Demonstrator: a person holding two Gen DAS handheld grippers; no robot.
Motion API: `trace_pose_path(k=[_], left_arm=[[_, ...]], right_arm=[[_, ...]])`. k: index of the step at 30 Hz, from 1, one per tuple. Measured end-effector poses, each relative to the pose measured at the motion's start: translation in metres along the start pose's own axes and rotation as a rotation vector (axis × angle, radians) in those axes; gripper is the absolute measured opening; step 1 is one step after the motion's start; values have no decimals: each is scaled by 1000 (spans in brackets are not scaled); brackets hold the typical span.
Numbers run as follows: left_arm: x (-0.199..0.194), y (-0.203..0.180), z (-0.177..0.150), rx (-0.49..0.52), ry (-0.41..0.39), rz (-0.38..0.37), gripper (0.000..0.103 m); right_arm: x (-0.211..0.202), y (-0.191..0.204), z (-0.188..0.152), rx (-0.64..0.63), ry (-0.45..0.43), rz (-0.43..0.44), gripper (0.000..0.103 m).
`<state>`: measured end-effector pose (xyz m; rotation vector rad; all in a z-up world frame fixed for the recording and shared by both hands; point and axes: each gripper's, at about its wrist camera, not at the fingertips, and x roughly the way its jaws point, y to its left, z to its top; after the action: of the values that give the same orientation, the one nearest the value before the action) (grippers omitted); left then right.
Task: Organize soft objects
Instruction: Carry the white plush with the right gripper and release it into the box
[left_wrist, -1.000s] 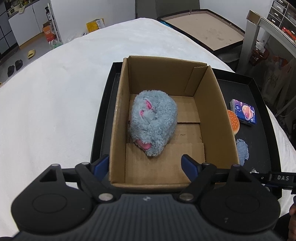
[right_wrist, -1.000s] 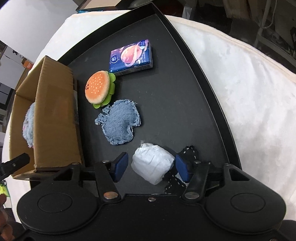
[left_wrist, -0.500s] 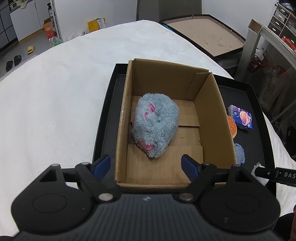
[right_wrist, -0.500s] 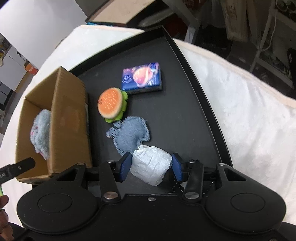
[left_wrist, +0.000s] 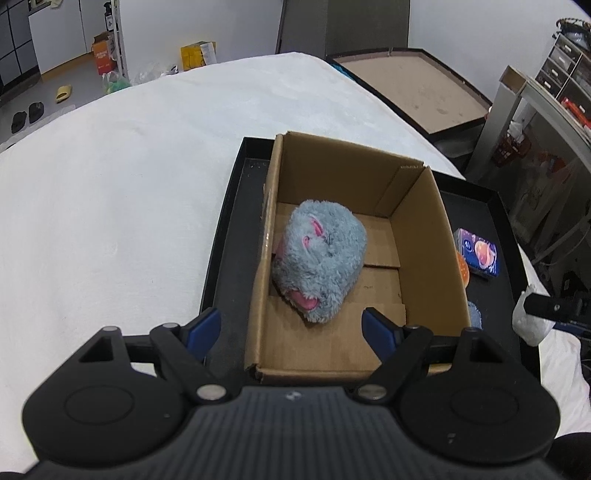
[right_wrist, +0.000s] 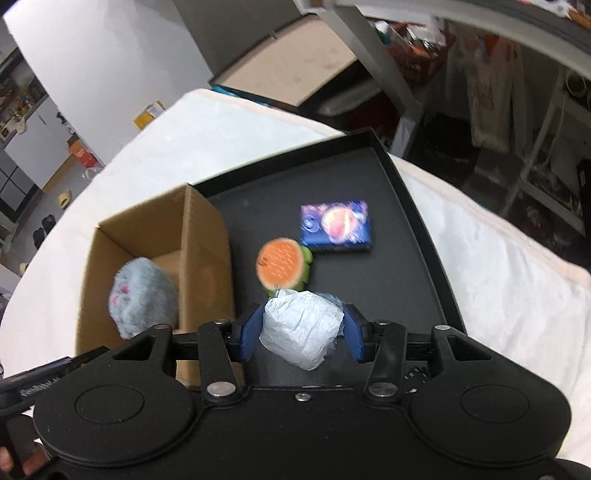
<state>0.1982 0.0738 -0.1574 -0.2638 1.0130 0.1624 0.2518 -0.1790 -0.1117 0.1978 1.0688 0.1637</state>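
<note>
White bedding ran under my black tray (left_wrist: 221, 236). Left view: my left gripper (left_wrist: 291, 328) hung wide open and empty over the cardboard box (left_wrist: 439, 236), grey plush (left_wrist: 319, 258) inside. Right view: my right gripper (right_wrist: 301, 332) pinched the white bundle (right_wrist: 300, 332), light and squashy I judged, best held mid-body. A second earlier it lay on the tray; it had risen.

Both tools share one build. The left gripper (left_wrist: 291, 328) has a matte black housing with a ribbed centre panel, two round discs set into rounded shoulders, silver screws at the linkage pivots and blue pads on its fingers (left_wrist: 376, 330). The right gripper (right_wrist: 301, 334) looks alike, though its centre panel is smooth. A strip of skin (right_wrist: 22, 461) shows at the lower left edge.
</note>
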Motion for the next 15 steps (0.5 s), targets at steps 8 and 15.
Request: trace_pose_path(k=[8, 15], left_arm=[[0, 17, 3, -63, -18, -34, 80], [0, 22, 2, -63, -30, -41, 75]], right_arm=[[-11, 34, 10, -67, -89, 3, 47], [-13, 61, 15, -111, -142, 14, 47]])
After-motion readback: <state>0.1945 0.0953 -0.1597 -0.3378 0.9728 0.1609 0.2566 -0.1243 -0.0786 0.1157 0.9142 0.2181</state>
